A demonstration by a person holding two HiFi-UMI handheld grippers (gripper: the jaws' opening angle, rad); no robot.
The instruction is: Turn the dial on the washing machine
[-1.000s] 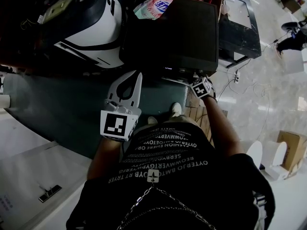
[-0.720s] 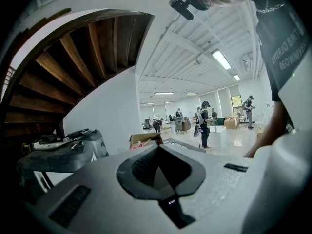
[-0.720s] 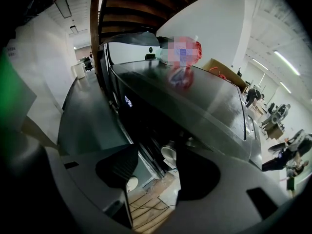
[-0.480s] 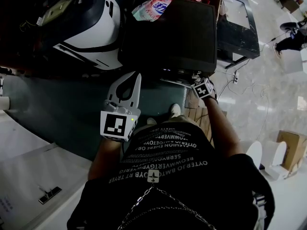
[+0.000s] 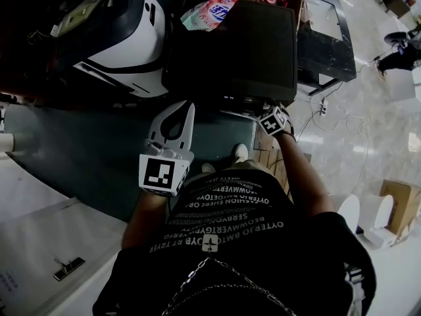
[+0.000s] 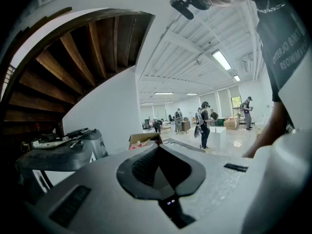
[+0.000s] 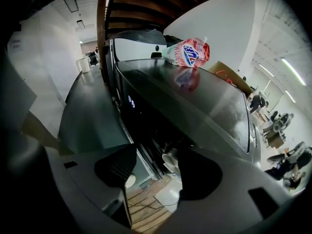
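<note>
- Black glossy-topped washing machine point(image 5: 243, 45): stands ahead of person, front panel facing them.
- Small silver round dial point(image 7: 170, 161): on machine's front panel, low at its right end.
- Right gripper point(image 7: 157, 155): at that panel, jaws apart and opening; dial between them, close to one jaw, contact unclear.
- Left gripper point(image 5: 187, 105): white, held clear left of machine's front, over dark green floor point(image 5: 85, 143); jaws together, nothing in them.
- Pink printed detergent pouch point(image 5: 212, 8): lies on machine's far top edge.
- White-and-black rounded appliance point(image 5: 125, 38): just beside machine, on its left.
</note>
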